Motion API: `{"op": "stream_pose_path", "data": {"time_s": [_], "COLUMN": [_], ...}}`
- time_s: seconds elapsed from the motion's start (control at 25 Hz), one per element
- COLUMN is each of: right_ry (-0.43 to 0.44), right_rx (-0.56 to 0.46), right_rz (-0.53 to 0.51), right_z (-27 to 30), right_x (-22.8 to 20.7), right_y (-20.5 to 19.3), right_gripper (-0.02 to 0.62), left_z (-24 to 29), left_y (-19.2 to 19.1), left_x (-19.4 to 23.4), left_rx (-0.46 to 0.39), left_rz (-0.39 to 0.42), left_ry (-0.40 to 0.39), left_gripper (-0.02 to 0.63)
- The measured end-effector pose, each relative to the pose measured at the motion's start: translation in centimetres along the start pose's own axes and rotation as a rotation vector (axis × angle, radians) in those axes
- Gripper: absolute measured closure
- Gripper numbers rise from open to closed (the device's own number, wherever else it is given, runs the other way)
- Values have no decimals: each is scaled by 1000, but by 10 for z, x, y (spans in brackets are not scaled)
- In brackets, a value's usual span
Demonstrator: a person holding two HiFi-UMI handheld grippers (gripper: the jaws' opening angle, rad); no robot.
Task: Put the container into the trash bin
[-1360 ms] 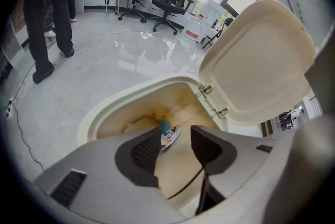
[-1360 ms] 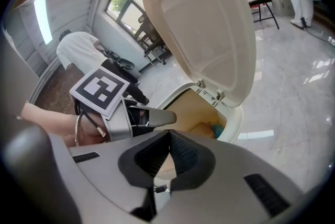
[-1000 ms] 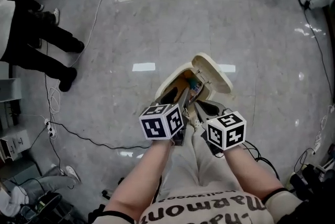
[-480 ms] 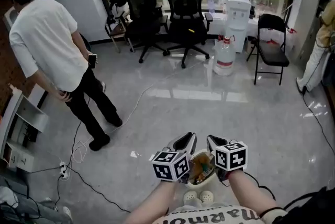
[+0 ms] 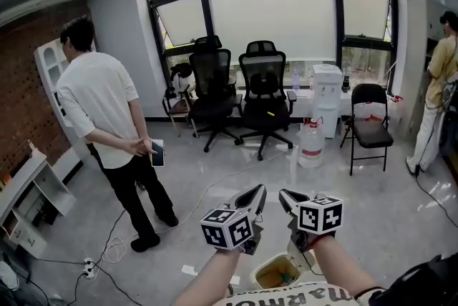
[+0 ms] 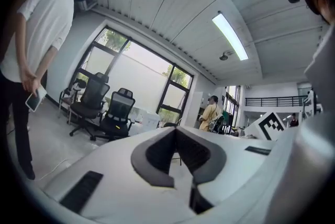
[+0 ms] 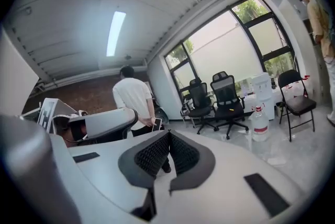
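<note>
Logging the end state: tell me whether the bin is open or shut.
Open. The head view looks past the bin's rim into its brownish inside, and nothing covers the opening.

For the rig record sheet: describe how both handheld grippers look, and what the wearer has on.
The left gripper and right gripper look alike: white moulded shells, dark textured pads tapering to a point, and each a white cube printed with black square markers. No cables show on them. The forearms carry no sleeves; the top is pale with dark lettering.
</note>
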State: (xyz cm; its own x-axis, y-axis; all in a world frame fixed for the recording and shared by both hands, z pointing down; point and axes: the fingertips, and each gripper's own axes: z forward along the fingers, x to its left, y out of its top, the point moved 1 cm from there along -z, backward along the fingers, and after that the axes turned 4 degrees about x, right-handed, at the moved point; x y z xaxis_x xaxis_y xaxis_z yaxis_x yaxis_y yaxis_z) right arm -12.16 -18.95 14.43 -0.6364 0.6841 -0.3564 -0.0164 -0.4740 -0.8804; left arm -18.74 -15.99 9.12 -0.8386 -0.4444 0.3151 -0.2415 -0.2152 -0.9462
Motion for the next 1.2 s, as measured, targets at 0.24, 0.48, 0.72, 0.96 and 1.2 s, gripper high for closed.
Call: {"op": "stream_pose_path", "data": {"time_s": [0.24,0.48,0.72,0.96,1.2], "right_ry": [115,103,88,90,103], "right_rx": [-128,-181,-214,-263,-204], "right_rz": [-111,-301,-277,-320,-293], "right_z": [-29,-45,-63,-102,-161], "right_x": [44,71,61,58,35], "right_y": [50,65,49,54,30], "right_gripper": [594,594,594,594,594], "left_z": [-37,-56,-68,-72,-73], "left_y": [72,81,57,46,15], "left_x": [-24,-37,-50,-76,-133], "left_rx": [-192,-247,-257,-262,-241], "left_rz": [95,203,142,96,60], "left_ry": [3,58,42,68,112], "left_gripper": [615,612,617,617,617]}}
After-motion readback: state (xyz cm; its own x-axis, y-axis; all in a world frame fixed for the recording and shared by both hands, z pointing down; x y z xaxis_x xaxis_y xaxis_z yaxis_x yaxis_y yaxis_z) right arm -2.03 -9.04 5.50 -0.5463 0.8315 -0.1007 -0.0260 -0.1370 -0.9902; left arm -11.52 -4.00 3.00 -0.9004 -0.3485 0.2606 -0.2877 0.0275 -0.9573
